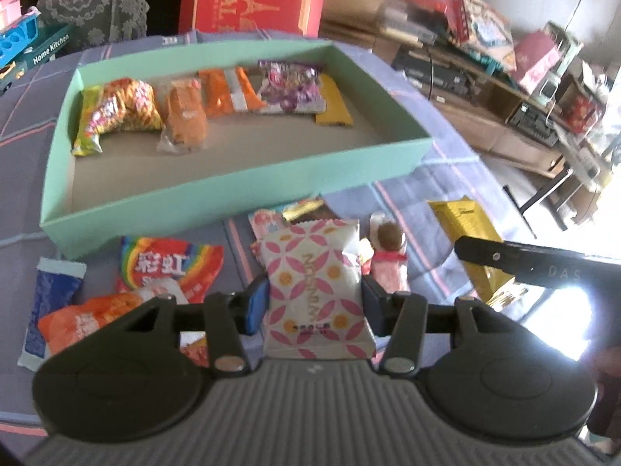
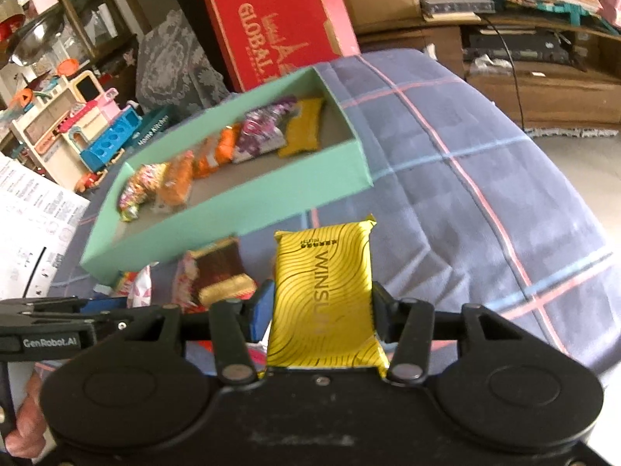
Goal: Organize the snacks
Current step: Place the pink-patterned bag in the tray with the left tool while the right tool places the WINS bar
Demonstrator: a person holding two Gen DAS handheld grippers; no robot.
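My left gripper (image 1: 315, 303) is shut on a white snack packet with pink petal print (image 1: 316, 291), lifted above the loose pile. A yellow packet with black wavy lines (image 2: 324, 295) sits between the pads of my right gripper (image 2: 324, 310), which is shut on it. The mint-green box (image 1: 233, 190) lies ahead on the blue checked cloth and holds a row of several snacks (image 1: 217, 105) along its far side. The same green box (image 2: 233, 206) appears up and left in the right wrist view. The right gripper's arm (image 1: 520, 256) shows at the right of the left wrist view.
Loose snacks lie before the box: a rainbow packet (image 1: 170, 268), a blue-and-white packet (image 1: 50, 299), an orange packet (image 1: 89, 322), a pink wrapped one (image 1: 388, 260). A red carton (image 2: 271, 19) stands behind the box. Toys (image 2: 89, 132) and cluttered shelves (image 1: 524, 77) surround the cloth.
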